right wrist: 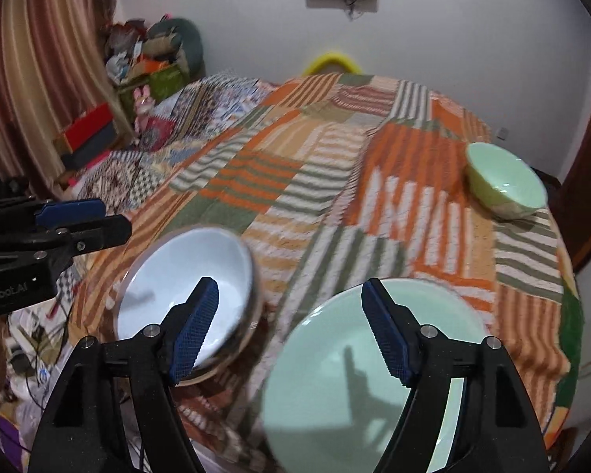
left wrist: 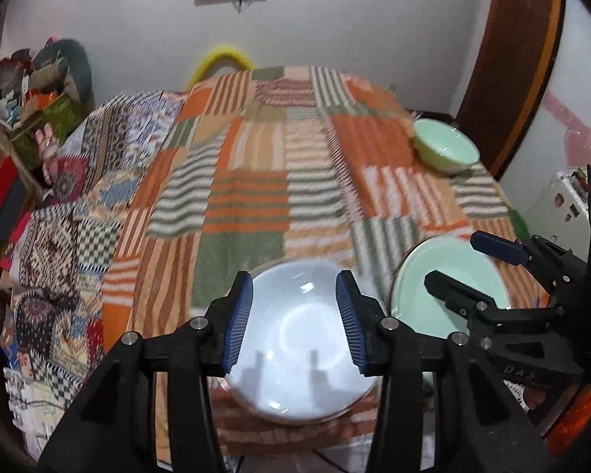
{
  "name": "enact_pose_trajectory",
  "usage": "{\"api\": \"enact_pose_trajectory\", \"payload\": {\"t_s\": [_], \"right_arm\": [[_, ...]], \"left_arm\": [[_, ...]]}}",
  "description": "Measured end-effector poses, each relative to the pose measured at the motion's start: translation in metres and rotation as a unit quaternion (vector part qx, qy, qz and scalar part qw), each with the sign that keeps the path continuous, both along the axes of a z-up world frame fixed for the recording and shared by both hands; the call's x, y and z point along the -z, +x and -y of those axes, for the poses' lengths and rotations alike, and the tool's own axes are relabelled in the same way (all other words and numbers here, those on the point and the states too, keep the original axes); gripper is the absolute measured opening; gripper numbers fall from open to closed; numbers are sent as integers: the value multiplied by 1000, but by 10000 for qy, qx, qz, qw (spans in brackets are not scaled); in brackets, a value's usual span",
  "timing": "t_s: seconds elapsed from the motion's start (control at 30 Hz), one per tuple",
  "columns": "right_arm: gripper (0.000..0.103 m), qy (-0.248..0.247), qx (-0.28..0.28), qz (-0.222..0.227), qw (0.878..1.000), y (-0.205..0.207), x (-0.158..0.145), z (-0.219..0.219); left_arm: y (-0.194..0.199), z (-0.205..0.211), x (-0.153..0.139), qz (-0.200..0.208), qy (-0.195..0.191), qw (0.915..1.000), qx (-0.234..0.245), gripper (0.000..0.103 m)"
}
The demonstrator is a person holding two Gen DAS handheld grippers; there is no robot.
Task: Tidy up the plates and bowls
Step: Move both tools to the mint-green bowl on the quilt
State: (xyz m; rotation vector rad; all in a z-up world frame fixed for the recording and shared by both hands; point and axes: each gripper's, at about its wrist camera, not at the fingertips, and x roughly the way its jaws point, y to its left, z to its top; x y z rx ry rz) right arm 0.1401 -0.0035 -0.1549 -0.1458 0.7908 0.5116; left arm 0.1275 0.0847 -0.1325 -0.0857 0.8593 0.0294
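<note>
A pale blue bowl [left wrist: 295, 351] [right wrist: 185, 272] stands on the striped patchwork cloth [left wrist: 248, 205] near the table's front edge. My left gripper [left wrist: 295, 315] hovers over it, open, its blue pads clear of the bowl. Right of the bowl lies a mint-green plate [left wrist: 411, 289] [right wrist: 335, 374]. My right gripper [right wrist: 289, 295] [left wrist: 465, 266] stands open above the plate with nothing between its fingers. A small mint-green bowl [left wrist: 445, 148] [right wrist: 506, 181] sits upright at the table's far right edge. The left gripper [right wrist: 114, 218] also shows at the left of the right wrist view.
A second patterned cloth [left wrist: 78, 213] hangs over the table's left side. Boxes and clutter [left wrist: 31, 118] pile up at the far left by a striped curtain [right wrist: 39, 59]. A brown door frame [left wrist: 520, 67] stands at the right. A yellow hoop [left wrist: 220, 61] rises behind the table.
</note>
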Motion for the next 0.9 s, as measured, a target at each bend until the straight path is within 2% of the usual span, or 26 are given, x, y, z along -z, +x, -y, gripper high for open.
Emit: {"api": "enact_pose_trajectory", "payload": {"t_s": [0.23,0.5,0.73,0.9], "right_arm": [[72,307,548,295,9976,14,-32,66],[75,486,1255,585,9892,39,-57,138],[76,667,1736,462,9815,78,-53,181],[76,886,1981,183,9760,117,-36,201]], "left_arm": [[28,41,-32,420,-86,9985,331,58],[69,82,-59,782,-173,9947,644,88],[124,117,-55,723,-59,9938,843,91],[168,130,-34,476,-171,9942,948,91]]}}
